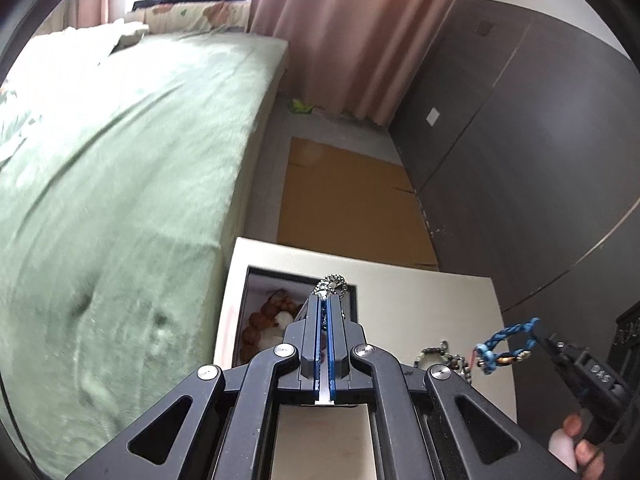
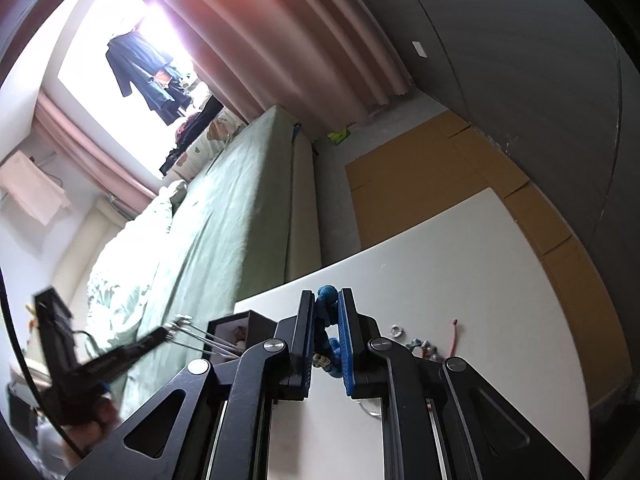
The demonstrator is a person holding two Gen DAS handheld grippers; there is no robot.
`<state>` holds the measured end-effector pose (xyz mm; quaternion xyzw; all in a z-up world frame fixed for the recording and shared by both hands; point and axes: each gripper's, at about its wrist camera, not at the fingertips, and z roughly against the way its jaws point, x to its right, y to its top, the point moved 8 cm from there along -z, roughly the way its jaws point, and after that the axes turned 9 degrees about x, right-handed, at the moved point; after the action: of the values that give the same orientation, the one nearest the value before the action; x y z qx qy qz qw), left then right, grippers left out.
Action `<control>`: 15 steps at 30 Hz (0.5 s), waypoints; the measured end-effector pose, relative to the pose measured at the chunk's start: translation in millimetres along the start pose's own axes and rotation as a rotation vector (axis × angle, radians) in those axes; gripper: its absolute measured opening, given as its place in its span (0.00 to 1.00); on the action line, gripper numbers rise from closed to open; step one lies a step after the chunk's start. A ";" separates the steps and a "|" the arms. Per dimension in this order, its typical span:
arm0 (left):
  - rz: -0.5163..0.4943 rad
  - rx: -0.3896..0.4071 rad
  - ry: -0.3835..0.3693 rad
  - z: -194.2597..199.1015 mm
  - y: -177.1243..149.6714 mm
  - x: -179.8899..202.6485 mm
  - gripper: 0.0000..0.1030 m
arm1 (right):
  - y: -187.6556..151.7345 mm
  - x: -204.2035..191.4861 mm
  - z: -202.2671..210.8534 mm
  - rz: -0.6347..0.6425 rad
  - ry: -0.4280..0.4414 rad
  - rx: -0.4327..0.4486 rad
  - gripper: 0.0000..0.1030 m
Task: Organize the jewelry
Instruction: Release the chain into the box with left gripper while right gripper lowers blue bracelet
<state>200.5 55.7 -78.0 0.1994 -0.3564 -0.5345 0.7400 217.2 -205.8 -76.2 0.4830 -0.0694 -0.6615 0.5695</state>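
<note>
Left tongs (image 1: 328,300) clenched on a silver chain (image 1: 333,283), held over the open jewelry box (image 1: 256,312); the chain trails down into it. Right tongs (image 2: 326,312) grasp a blue braided bracelet (image 2: 326,300), lifted above the white counter (image 2: 460,260). The box already holds brown beads (image 1: 276,308) and something white, so some pieces look sorted. Left on the counter: a beaded strand (image 2: 420,348), a small silver ring (image 2: 396,330), a pink cord (image 2: 454,338). Roughly midway, I'd judge. The tongs block most of the box interior; the full chain length is unclear, the counter's near edge is cut off. Beyond: green bed (image 1: 120,160), cardboard on the floor (image 1: 348,200).
</note>
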 end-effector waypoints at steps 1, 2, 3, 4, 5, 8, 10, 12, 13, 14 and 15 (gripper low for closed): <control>0.021 -0.019 -0.002 -3.5 -3.8 -1.5 0.01 | -0.8 -1.1 0.8 -0.005 0.004 0.001 0.13; 0.030 -0.025 -0.003 -8.3 -9.0 -3.4 0.01 | -1.4 -1.9 1.0 -0.004 0.005 0.004 0.13; 0.038 -0.031 -0.005 -12.4 -12.7 -5.2 0.01 | -1.6 -2.6 0.2 -0.002 0.005 0.006 0.13; 0.052 -0.038 -0.008 -16.8 -16.9 -7.7 0.01 | -2.1 -3.7 -0.5 -0.001 0.007 0.006 0.13; 0.062 -0.041 -0.011 -19.5 -19.5 -9.4 0.01 | -2.8 -4.4 -1.5 -0.001 0.008 0.005 0.13; 0.094 -0.058 -0.019 -29.7 -30.4 -15.3 0.01 | -5.1 -7.2 -4.9 0.004 0.009 0.005 0.13; 0.090 -0.072 -0.022 -37.2 -37.7 -18.5 0.02 | -6.7 -10.1 -7.0 0.008 0.011 0.006 0.13; 0.119 -0.086 -0.009 -43.2 -42.3 -26.5 0.02 | -8.9 -14.5 -8.8 0.020 0.010 0.010 0.13; 0.138 -0.095 -0.018 -45.9 -43.9 -29.0 0.02 | -10.5 -16.9 -9.5 0.025 0.011 0.012 0.13; 0.156 -0.106 -0.030 -48.2 -44.7 -31.0 0.01 | -12.0 -19.1 -10.0 0.029 0.012 0.013 0.13; 0.167 -0.116 -0.032 -49.1 -44.7 -32.9 0.02 | -13.3 -21.7 -10.6 0.034 0.013 0.014 0.13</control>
<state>202.1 66.6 -151.3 0.1173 -0.3522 -0.4937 0.7864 213.1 -178.5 -78.1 0.4900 -0.0785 -0.6481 0.5776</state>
